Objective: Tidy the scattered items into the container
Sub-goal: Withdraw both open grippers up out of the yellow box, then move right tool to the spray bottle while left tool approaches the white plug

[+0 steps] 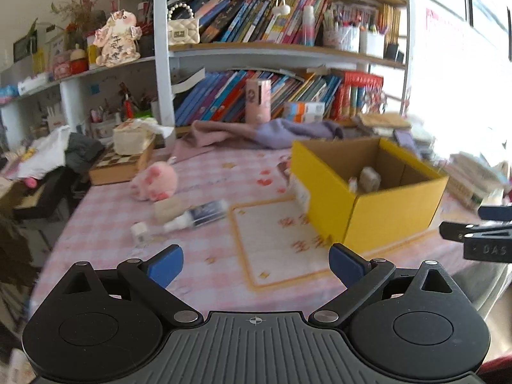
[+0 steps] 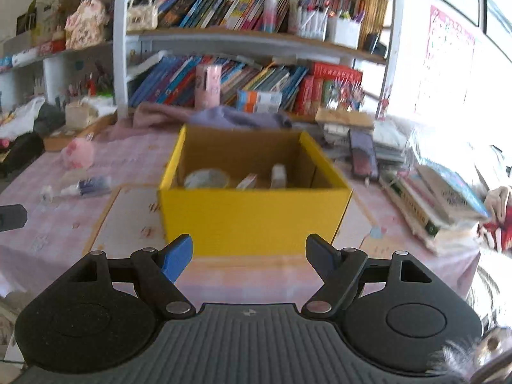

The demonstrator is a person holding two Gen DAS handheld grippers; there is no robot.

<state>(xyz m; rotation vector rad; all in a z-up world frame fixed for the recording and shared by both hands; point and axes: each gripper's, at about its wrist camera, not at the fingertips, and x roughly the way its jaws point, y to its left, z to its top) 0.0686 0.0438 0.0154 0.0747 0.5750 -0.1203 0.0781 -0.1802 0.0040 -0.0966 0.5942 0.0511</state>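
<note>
A yellow cardboard box (image 1: 368,211) stands open on the pink checked tablecloth; in the right wrist view (image 2: 252,217) it holds a tape roll (image 2: 206,177) and small items. A pink plush toy (image 1: 155,180), a beige block (image 1: 168,209), a dark-labelled bottle (image 1: 195,217) and a small white cube (image 1: 140,232) lie left of the box. My left gripper (image 1: 256,264) is open and empty, short of these items. My right gripper (image 2: 249,256) is open and empty in front of the box; it shows at the left wrist view's right edge (image 1: 480,233).
A bookshelf (image 1: 256,48) full of books stands behind the table. Purple cloth (image 1: 288,132) and a chessboard box (image 1: 120,163) lie at the back. Stacked books (image 2: 441,201) lie right of the box. A cream mat (image 1: 275,246) lies under the box.
</note>
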